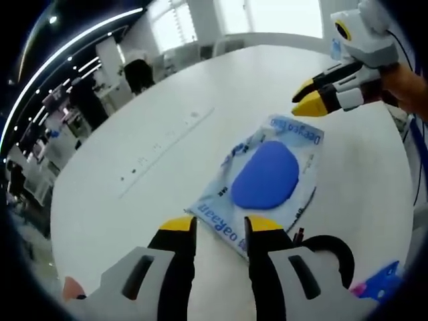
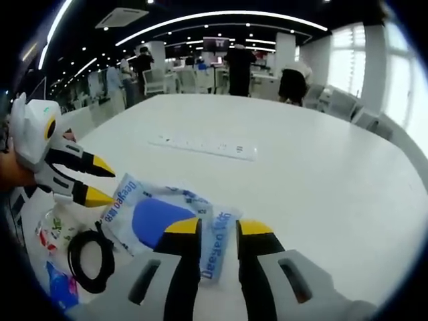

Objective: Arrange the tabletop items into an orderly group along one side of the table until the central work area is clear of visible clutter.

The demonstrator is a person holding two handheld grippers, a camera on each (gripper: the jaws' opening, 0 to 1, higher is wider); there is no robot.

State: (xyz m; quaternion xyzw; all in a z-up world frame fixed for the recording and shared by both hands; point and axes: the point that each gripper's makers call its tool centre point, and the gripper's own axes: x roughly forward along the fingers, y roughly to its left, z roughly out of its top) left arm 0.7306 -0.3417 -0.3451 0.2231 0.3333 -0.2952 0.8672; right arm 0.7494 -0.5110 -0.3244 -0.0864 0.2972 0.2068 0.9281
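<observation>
While the big white tabletop (image 2: 321, 174) is lying mostly bare, the clutter is gathering along the edge nearest the person, which looks like the side being chosen for the group. Farther out, a long white power strip (image 2: 204, 146) is sitting flat across the middle, well apart from everything else, so it is probably still waiting to be moved.

Nearer in, a clear plastic packet with blue lettering and a blue pad inside (image 1: 266, 175) is lying flat. Both tools are closing on it from opposite ends, as if to slide or lift it toward the pile. The left hand-held gripper (image 1: 221, 226) is pointing at one short edge, its yellow-tipped jaws standing slightly apart with the packet's edge just at the tips; I cannot tell whether they are touching it. The right hand-held gripper (image 2: 219, 229) is hovering over the other end, its jaws also parted and pinching nothing.

Beside the packet, a black coiled cable (image 2: 87, 259) is resting against some smaller printed wrappers (image 2: 57, 234), already tucked at the near edge where they are keeping out of the working space.
</observation>
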